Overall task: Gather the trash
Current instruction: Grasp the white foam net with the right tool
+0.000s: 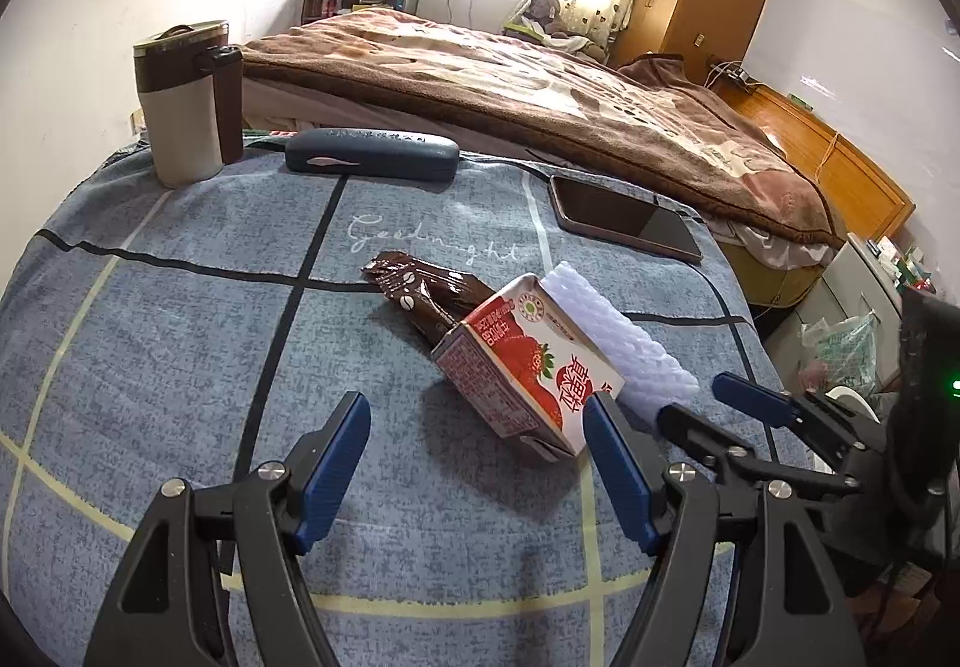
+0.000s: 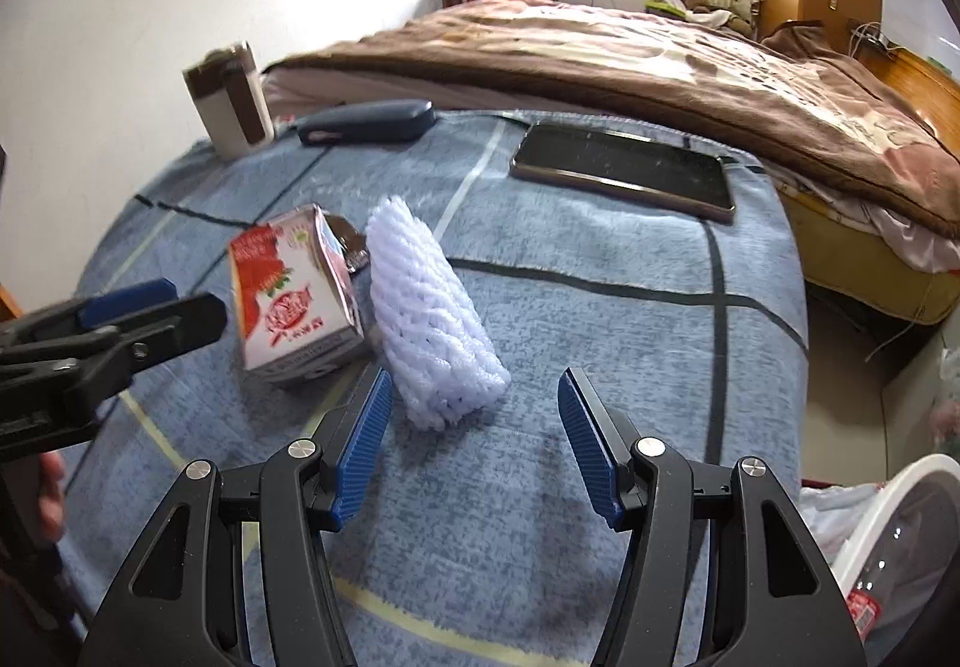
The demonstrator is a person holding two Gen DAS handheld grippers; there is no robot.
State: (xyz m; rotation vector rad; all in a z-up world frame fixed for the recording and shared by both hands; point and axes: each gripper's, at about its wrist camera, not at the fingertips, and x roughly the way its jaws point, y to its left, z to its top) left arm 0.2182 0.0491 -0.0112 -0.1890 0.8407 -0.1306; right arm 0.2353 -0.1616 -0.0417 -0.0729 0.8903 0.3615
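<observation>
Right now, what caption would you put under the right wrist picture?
Open right gripper nears a white foam net beside a strawberry milk carton on a blue blanket.

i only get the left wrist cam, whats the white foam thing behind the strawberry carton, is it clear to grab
Observer: The white foam net sleeve lies on its side next to the strawberry carton, just ahead of the open right gripper.
Operator: where does the trash go
Observer: A white bin with a clear liner stands low at the right, beside the table.
Operator: anyone near my gripper
Observer: A hand shows under the left gripper.
</observation>
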